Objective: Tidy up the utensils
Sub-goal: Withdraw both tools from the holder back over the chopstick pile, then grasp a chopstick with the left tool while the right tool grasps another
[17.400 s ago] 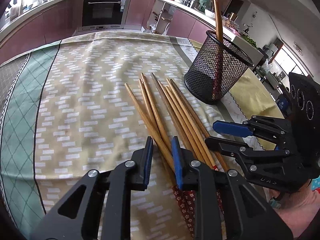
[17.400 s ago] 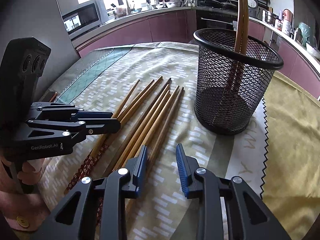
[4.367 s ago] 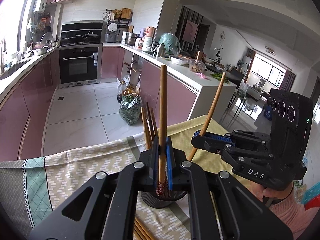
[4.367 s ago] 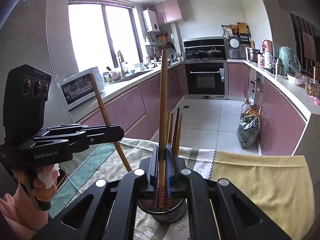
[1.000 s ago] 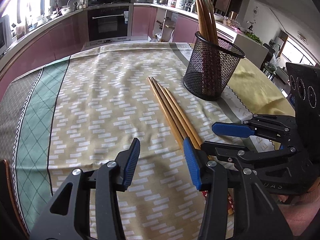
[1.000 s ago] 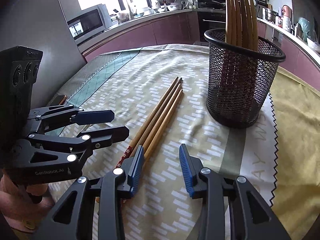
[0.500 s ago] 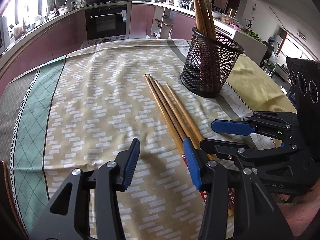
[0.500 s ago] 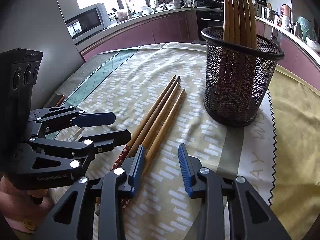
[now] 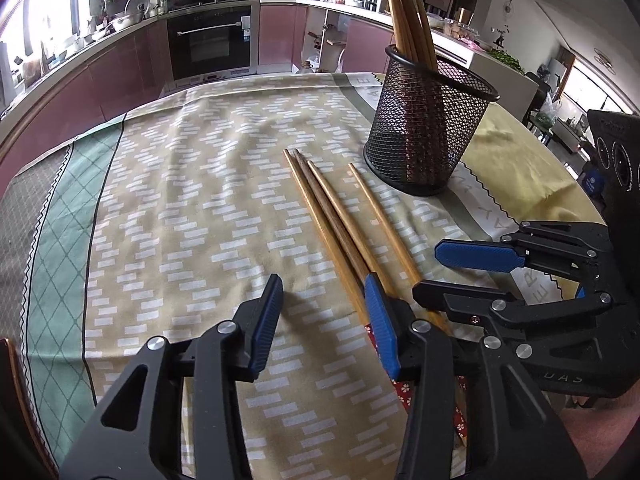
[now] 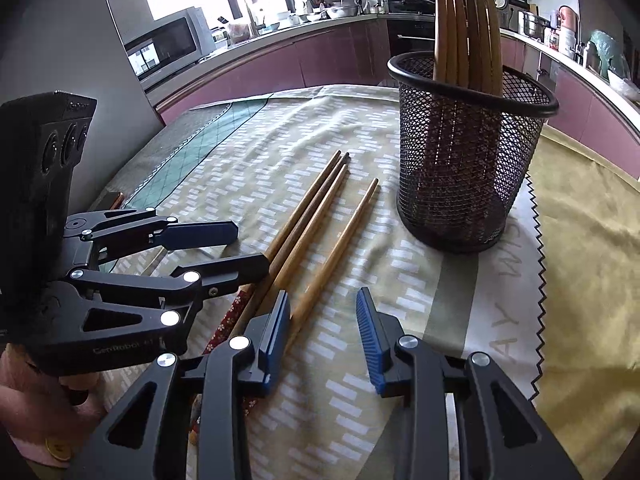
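I have four chopsticks [image 9: 340,232] left lying on the cloth [image 9: 192,208] that covers the surface, thin tips toward the mesh cup [image 9: 428,132], which stands upright just beyond them and already has several sticks [image 10: 466,20] leaning in it. Three of the loose ones lie bunched side by side; the fourth [image 10: 340,244] sits a little apart, on the cup side.

My left gripper [image 9: 324,320] is empty and its jaws are closing with only cloth between them; the nearest stick runs along the outside of one jaw. My right gripper [image 10: 323,332] is also empty, jaws apart, with the stray stick's thick end just off its one pad, not yet between them.

To do this pick well, I would shift each gripper sideways so a single stick sits squarely between the pads before closing, and take it near the patterned thick end. On the left I'd take the outermost stick of the bunch, or two will come up together. The lone stick is the easy one for the right. Once lifted, I'd tip each upright over the cup and release low inside the rim.
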{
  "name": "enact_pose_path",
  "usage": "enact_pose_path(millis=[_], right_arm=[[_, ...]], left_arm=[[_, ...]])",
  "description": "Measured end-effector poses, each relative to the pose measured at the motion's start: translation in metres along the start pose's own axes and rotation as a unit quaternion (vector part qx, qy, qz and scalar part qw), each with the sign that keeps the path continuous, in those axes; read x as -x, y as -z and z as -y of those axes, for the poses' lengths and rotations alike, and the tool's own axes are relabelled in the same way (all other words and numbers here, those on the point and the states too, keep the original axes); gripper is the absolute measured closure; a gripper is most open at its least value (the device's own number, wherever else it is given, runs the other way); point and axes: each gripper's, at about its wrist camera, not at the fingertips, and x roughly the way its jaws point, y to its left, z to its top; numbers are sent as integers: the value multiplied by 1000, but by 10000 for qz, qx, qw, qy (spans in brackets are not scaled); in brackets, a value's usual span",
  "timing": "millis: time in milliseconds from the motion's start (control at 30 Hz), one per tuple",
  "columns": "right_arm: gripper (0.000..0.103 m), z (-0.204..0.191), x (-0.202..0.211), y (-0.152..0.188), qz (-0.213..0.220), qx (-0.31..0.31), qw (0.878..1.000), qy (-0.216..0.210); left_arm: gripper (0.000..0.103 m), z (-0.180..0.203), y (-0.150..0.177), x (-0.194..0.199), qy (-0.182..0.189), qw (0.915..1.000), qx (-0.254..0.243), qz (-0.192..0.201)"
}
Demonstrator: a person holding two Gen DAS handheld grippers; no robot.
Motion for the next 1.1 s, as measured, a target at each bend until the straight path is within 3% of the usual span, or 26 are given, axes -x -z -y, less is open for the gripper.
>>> enact_pose_path(millis=[233, 567, 800, 1100], right_arm=[[75, 3, -2, -3, -14, 19, 10000, 49], [77, 3, -12, -14, 9, 72, 9998, 166], [90, 10, -15, -17, 78, -160, 9997, 166], [97, 20, -5, -12, 177, -455, 9988, -10]], left_arm=[[74, -1, 0, -1, 1, 10000, -2, -76], [74, 0, -23, -19, -231, 9996, -58, -130], [91, -1, -29, -25, -358, 9993, -12, -112], [95, -4, -21, -12, -341, 9993, 171, -3]])
